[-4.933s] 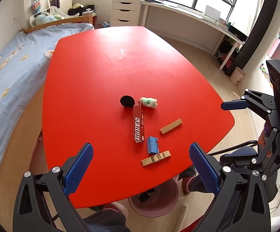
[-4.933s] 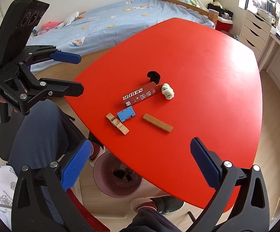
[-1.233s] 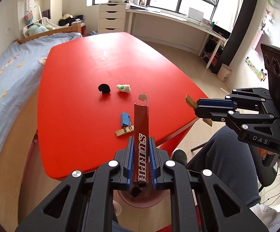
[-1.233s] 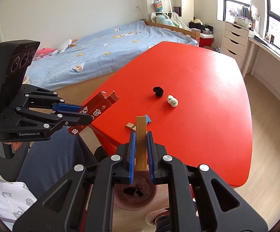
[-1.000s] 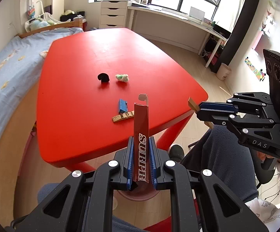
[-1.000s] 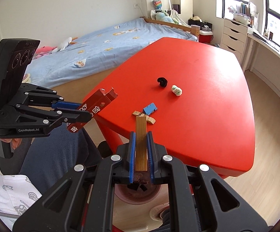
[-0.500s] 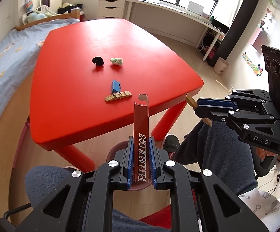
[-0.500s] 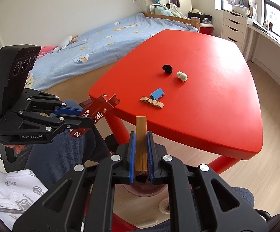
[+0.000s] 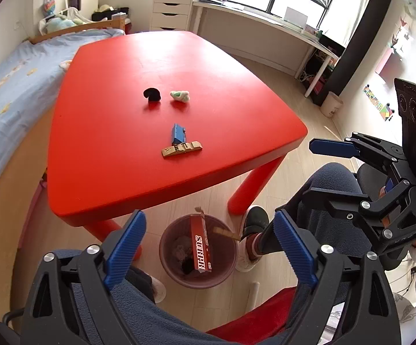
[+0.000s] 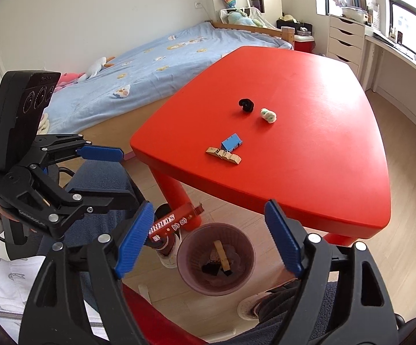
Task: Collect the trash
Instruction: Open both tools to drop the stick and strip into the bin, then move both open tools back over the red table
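Observation:
My left gripper [image 9: 208, 247] is open above the pink trash bin [image 9: 167, 261] on the floor. The red SURPRISE box [image 9: 200, 244] is free of its fingers and drops over the bin; it also shows in the right wrist view [image 10: 176, 222]. My right gripper [image 10: 208, 235] is open above the same bin [image 10: 245, 276], and the wooden stick [image 10: 221, 254] lies inside it. On the red table [image 9: 116, 155] lie a blue clip [image 9: 178, 133], a wooden clothespin [image 9: 182, 149], a black scrap [image 9: 152, 94] and a white-green wad [image 9: 180, 95].
The table's red legs [image 9: 249, 187] stand close beside the bin. My knees and feet [image 9: 254, 221] flank it. A bed [image 10: 150, 57] stands to the left of the table, a desk and drawers [image 9: 173, 8] behind it.
Both grippers have opened. The red box has left the left gripper and falls toward the bin. The wooden stick has left the right gripper and now lies in the bin.

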{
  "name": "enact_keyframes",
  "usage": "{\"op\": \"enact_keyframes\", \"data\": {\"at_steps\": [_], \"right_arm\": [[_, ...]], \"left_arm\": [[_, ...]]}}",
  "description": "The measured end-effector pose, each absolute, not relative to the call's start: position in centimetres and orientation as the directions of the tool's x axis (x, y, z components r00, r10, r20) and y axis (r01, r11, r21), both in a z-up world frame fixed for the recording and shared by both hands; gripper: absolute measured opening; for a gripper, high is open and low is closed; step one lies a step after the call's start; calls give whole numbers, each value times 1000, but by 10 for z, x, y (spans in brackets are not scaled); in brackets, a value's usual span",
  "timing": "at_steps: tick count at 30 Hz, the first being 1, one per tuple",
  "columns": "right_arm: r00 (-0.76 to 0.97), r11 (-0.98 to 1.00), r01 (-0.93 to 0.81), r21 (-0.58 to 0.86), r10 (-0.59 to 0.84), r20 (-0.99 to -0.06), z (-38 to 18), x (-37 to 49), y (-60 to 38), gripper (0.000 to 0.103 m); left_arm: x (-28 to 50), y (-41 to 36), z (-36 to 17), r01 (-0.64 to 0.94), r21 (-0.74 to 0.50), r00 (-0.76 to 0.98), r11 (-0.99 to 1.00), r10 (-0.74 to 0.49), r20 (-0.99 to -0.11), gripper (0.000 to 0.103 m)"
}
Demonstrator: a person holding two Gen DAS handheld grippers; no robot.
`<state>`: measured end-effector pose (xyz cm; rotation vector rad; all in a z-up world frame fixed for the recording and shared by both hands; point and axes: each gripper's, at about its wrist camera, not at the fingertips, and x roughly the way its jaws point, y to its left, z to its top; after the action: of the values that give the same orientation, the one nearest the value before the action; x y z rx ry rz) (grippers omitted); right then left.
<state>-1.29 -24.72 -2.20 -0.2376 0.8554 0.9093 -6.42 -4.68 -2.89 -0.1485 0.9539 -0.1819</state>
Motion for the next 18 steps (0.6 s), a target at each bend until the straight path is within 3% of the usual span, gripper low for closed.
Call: {"op": "enact_keyframes", "data": {"at_steps": [4, 18], "right_arm": [[325, 629, -761, 162, 585, -743, -24, -10, -248, 98], [296, 638, -742, 205, 587, -753, -25, -6, -250, 100]], "left_arm": [[-62, -42, -30, 59, -177, 568, 982, -179, -803, 95], [-61, -38, -29, 41, -169, 580, 985, -161, -798, 95]]}}
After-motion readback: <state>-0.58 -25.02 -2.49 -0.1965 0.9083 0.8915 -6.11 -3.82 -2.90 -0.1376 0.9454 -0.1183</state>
